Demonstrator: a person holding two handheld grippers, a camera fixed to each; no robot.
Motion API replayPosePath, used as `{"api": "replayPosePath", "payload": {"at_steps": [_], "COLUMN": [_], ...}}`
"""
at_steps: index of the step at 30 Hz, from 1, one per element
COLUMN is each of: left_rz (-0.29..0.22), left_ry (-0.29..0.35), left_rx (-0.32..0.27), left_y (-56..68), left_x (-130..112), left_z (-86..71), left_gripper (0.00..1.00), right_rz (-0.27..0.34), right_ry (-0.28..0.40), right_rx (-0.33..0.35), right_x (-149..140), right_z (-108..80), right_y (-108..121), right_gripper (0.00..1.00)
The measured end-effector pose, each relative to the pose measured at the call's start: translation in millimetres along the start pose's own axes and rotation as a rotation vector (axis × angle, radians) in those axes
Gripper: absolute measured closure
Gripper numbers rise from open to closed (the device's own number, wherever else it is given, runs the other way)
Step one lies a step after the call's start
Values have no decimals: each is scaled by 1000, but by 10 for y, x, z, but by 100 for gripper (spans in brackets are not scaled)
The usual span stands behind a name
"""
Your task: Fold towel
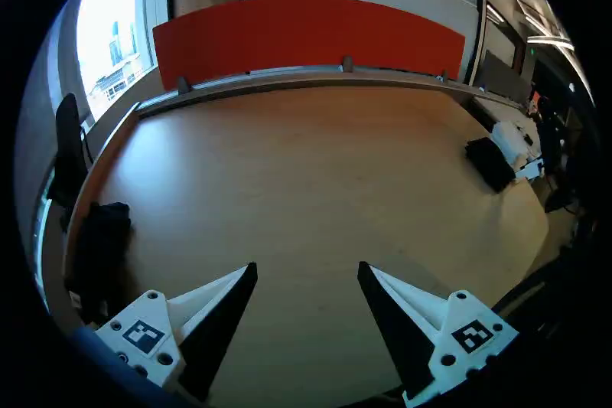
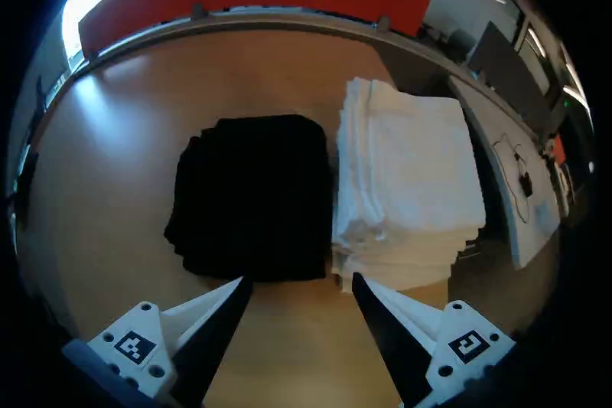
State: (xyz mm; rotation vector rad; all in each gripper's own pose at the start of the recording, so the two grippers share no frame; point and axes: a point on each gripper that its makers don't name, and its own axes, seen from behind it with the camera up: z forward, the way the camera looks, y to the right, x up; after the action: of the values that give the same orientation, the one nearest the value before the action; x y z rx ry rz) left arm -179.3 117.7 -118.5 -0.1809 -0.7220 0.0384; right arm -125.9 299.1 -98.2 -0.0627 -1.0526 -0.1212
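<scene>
Pick-up pending: left gripper (image 1: 306, 266) and right gripper (image 2: 300, 278) both spread, empty; next move likely pinches a top towel off black stack (image 2: 249, 197)

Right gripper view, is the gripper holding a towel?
No, the right gripper is open, with nothing between its fingers; the black towel stack lies ahead.

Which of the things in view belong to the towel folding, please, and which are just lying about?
For the job: black folded towels; white folded towels; left gripper and right gripper, both open.
Lying about: red divider; office chair; cable.
</scene>
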Motion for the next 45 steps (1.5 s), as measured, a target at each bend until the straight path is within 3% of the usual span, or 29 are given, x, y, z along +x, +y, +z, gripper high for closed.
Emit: {"api": "replayPosePath", "payload": {"at_steps": [14, 31, 39, 45], "left_rz": [-1, 6, 10, 10], "left_ry": [41, 90, 105, 117], "left_rx": [2, 11, 11, 12], "left_y": [-81, -188, -203, -213], "left_x": [111, 304, 377, 422], "left_z": [-93, -148, -143, -139], "left_gripper": [2, 2, 2, 2], "right_rz": [41, 135, 169, 189], "right_ry": [114, 508, 668, 750], "right_rx": [23, 3, -24, -51], "right_x": [265, 1021, 1318, 1476], "right_z": [-190, -746, -1073, -1232], "right_y": [-290, -600, -653, -644], "right_gripper": [0, 0, 0, 0]}}
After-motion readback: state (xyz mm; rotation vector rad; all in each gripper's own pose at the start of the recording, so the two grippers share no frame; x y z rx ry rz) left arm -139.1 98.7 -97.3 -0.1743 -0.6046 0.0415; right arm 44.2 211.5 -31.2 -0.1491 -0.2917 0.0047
